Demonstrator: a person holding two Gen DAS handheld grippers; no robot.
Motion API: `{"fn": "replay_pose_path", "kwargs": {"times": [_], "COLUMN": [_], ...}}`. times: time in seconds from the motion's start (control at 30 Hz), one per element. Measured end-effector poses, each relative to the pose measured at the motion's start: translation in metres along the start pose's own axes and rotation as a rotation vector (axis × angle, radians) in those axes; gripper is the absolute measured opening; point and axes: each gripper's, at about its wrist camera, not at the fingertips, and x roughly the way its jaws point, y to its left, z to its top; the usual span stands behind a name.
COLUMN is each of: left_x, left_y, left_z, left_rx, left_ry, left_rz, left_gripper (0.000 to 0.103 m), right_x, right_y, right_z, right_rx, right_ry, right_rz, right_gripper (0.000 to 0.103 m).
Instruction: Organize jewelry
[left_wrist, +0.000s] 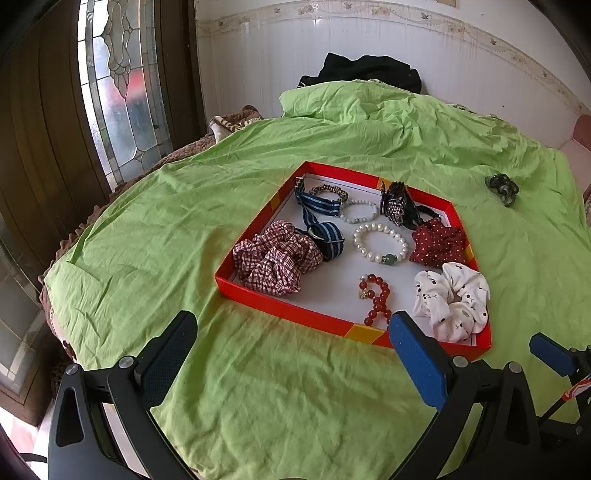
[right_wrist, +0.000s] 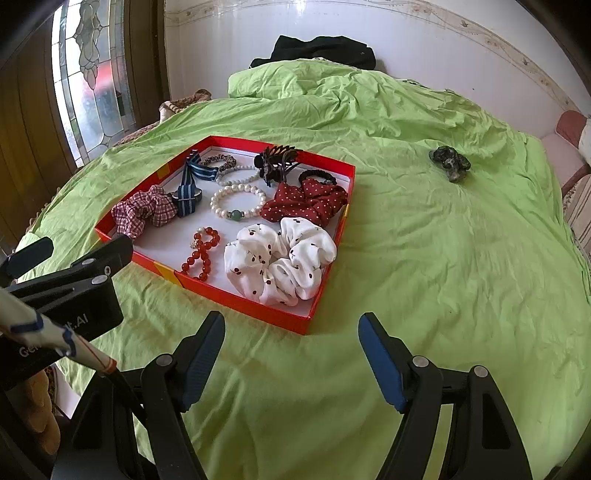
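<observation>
White lettering is showing on the black body of the left gripper (right_wrist: 64, 280), at the near left of the right wrist view. A white rod (right_wrist: 48, 334) is crossing in front of it, so only "Ge" at the start and ".AI" at the end are reading clearly, with the middle hidden. Nothing else is carrying legible writing: the red tray (right_wrist: 258, 306) is showing only plain yellow patches on its wall, and the left wrist view is offering no text at all.
</observation>
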Motion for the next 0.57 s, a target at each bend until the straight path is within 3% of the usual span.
{"fn": "replay_pose_path", "kwargs": {"times": [0.57], "left_x": [0.0041], "left_y": [-0.0042], "left_z": [-0.0023], "left_rx": [0.012], "left_ry": [0.007], "left_rz": [0.029], "left_gripper": [0.103], "right_x": [0.0061], "right_y": [-0.0037], "right_z": [-0.0055], "right_rx": [0.009], "right_ry": [0.019], "right_rz": [0.015], "right_gripper": [0.080]}}
